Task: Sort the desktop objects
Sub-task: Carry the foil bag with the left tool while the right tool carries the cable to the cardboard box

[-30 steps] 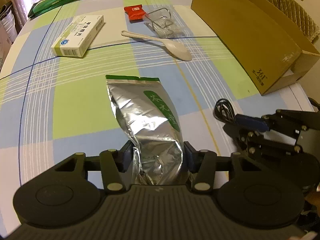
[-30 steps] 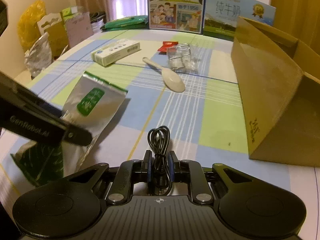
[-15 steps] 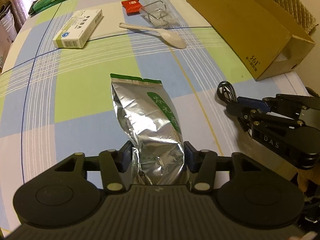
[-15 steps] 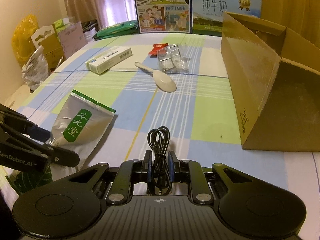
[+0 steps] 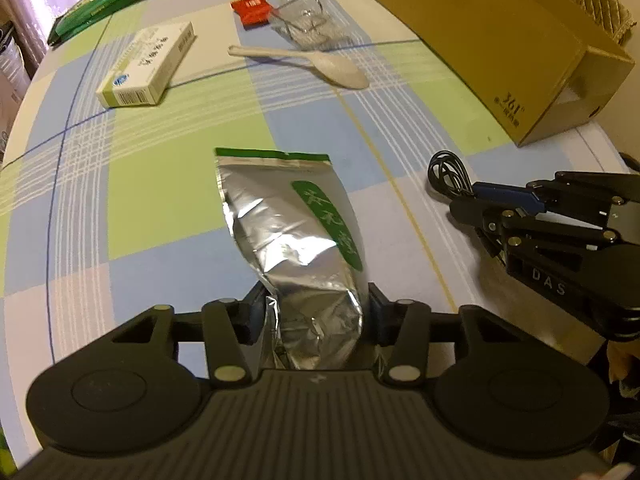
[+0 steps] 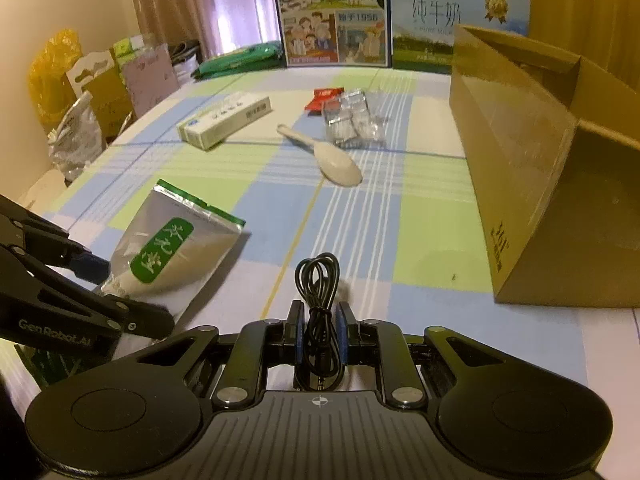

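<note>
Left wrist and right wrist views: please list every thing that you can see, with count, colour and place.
foil pouch: 1, silver with green label, held in left gripper
cable: 1, black, coiled, held in right gripper
spoon: 1, white, table middle
medicine box: 1, white and green, left of spoon
red packet: 1, far side
clear container: 1, beside red packet
cardboard box: 1, brown, right side
milk cartons: 2, blue, far edge
green bag: 1, far left
tablecloth: 1, checked blue, green, white
left gripper: black
right gripper: black

Checked table (image 5: 168, 184) carries spoon (image 5: 320, 65), medicine box (image 5: 148, 66), cardboard box (image 5: 500, 48).
</note>
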### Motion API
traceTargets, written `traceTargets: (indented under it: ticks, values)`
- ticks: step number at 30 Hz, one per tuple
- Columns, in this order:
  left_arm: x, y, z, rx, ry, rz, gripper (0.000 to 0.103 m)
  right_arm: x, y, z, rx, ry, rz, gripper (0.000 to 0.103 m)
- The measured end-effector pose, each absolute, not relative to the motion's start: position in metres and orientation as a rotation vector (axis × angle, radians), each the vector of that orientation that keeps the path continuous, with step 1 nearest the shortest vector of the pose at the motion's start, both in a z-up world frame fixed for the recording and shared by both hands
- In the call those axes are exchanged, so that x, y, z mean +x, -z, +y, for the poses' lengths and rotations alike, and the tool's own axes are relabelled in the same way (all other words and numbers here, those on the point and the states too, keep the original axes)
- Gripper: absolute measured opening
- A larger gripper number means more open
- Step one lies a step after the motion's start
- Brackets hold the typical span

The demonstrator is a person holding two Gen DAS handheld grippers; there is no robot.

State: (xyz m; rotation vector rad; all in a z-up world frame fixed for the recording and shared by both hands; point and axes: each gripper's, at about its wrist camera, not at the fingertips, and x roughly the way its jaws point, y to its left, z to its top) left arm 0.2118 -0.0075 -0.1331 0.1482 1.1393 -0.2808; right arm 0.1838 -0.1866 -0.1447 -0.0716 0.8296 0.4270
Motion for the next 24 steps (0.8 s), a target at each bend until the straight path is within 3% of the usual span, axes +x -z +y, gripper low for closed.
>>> traceTargets:
  ticks: [24]
  values:
    - [0.201,0.046,-0.047,0.122,0.349,0.973,0.043,0.167,0.056,-0.226,0.000,-0.327,0.668,0.013]
